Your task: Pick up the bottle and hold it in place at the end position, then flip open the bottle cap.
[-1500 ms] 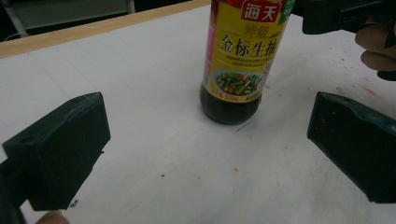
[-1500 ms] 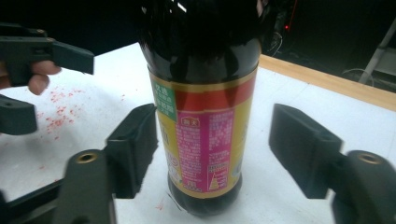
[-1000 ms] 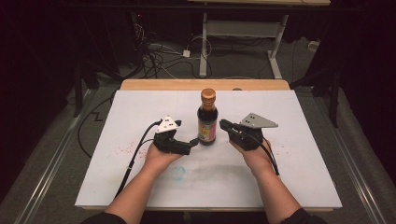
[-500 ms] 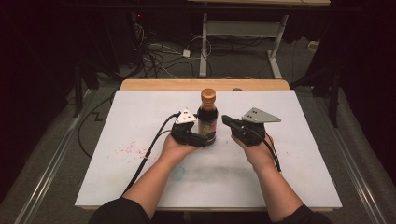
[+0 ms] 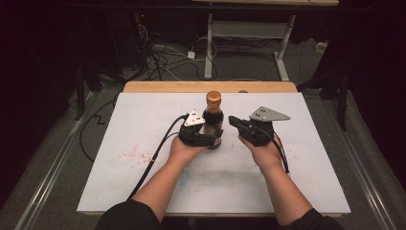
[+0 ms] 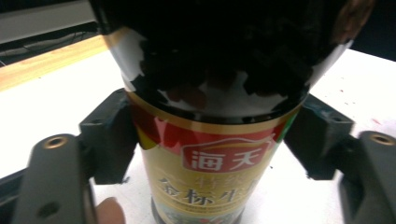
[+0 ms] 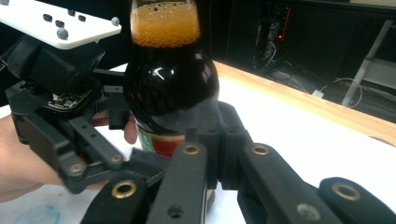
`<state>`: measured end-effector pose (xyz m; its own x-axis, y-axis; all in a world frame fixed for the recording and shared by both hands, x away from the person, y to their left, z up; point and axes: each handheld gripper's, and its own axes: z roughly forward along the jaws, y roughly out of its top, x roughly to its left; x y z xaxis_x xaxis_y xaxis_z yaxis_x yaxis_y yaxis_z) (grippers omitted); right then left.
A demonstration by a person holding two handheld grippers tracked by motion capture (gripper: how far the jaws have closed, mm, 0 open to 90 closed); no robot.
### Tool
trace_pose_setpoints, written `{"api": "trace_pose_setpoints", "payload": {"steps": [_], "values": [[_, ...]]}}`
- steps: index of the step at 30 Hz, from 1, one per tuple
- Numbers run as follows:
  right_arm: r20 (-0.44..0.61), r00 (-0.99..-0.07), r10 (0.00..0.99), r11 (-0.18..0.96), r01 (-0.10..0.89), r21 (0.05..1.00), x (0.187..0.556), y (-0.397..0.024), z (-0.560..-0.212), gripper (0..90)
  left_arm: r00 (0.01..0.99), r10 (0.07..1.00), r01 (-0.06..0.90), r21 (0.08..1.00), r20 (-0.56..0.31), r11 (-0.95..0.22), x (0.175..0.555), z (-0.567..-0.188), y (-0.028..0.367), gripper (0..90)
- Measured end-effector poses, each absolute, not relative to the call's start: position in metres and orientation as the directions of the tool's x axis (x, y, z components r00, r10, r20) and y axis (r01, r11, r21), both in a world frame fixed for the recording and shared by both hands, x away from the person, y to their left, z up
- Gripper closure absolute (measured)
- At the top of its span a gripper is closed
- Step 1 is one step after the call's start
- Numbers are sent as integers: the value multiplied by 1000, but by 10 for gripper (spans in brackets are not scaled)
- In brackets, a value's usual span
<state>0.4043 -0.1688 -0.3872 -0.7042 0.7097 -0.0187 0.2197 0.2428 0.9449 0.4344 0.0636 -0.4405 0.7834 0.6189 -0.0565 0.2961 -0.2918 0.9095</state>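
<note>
One bottle [image 5: 213,120] of dark sauce, round glass with an amber cap and a red-and-gold label, stands upright near the middle of the white table [image 5: 119,124], which carries faint red specks at its near left. The left gripper [image 5: 205,139] has its two black jaws on either side of the label, touching it. The right gripper [image 5: 234,120] sits just right of the bottle with its jaws together, gripping nothing.

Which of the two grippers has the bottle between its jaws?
The left gripper: its jaws stand on either side of the bottle, at the label. The right gripper sits just beside the bottle with its jaws together.
</note>
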Motion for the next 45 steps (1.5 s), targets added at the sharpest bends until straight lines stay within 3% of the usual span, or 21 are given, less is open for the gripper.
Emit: {"api": "trace_pose_setpoints", "payload": {"steps": [17, 45], "values": [[-35, -711, 702, 254, 204, 946, 404, -165, -374, 900, 788, 614, 293, 908, -52, -299, 434, -441, 66, 283], [-104, -734, 671, 315, 156, 936, 408, -150, -314, 900, 782, 621, 285, 914, -48, -290, 433, -443, 65, 282]]}}
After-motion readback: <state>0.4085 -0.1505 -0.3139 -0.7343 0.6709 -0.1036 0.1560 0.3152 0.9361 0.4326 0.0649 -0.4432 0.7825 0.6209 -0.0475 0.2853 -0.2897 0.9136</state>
